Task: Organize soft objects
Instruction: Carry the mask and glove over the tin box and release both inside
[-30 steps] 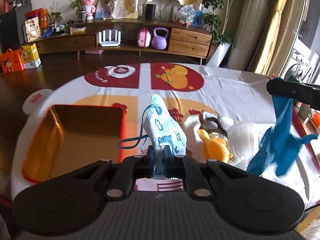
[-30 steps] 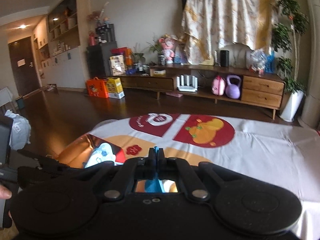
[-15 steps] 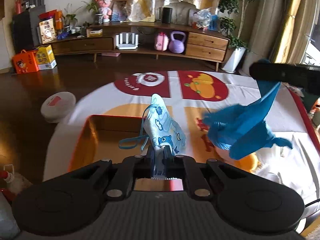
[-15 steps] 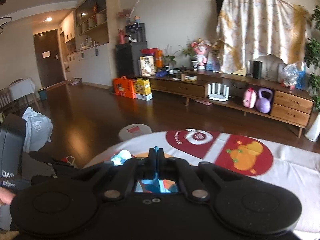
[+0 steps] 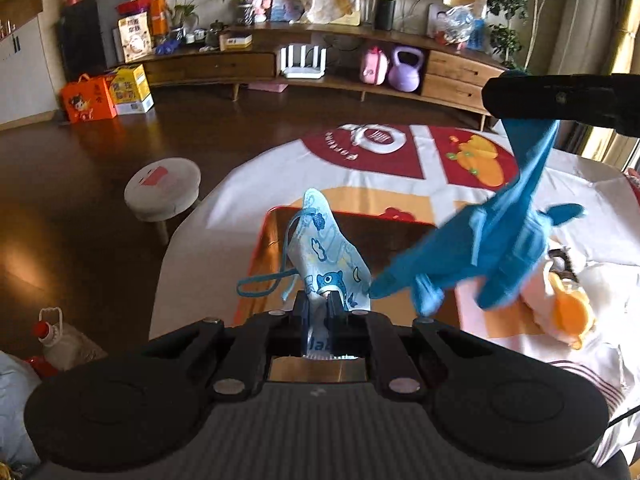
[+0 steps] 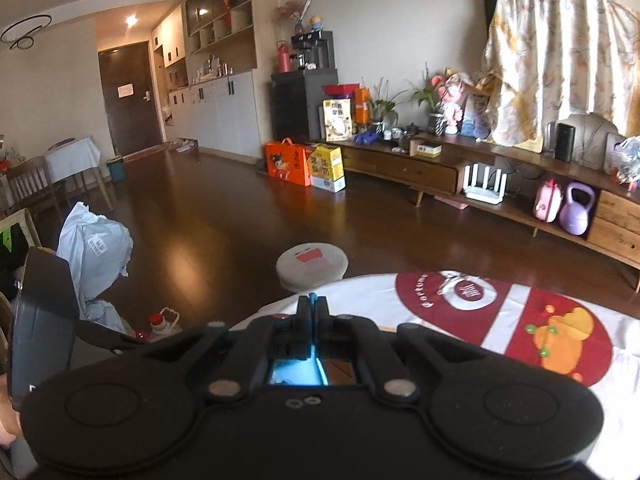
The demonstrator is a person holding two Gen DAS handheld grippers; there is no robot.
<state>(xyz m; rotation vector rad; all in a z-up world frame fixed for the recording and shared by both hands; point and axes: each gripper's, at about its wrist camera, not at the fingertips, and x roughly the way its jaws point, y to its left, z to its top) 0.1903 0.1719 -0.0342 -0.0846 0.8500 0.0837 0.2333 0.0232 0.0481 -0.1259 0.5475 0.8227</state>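
The left gripper (image 5: 318, 306) is clamped on the lower edge of a printed face mask (image 5: 326, 252), which stands up from the jaws above the near left corner of the orange box (image 5: 264, 240) on the table (image 5: 224, 216). The right gripper (image 6: 313, 306) is closed on a blue glove (image 5: 492, 248); in its own view only a sliver of blue shows between the shut fingers, while the left view shows the glove dangling from the right gripper's fingers and swinging over the box's right side (it is blurred, so it looks to be in motion). A yellow and white plush toy (image 5: 568, 312) lies on the table beyond the box's right edge. The likely next step is dropping both pieces into the box, and the risks come from how limp they are. The glove hangs long and could drape over the box's right rim or slide out onto the cloth if let go while swinging. The mask's ear loop (image 5: 264, 284) trails to the left of the jaws and might snag on a finger at release, dragging the mask back out. The two grippers are near each other, so the glove could also brush the mask.
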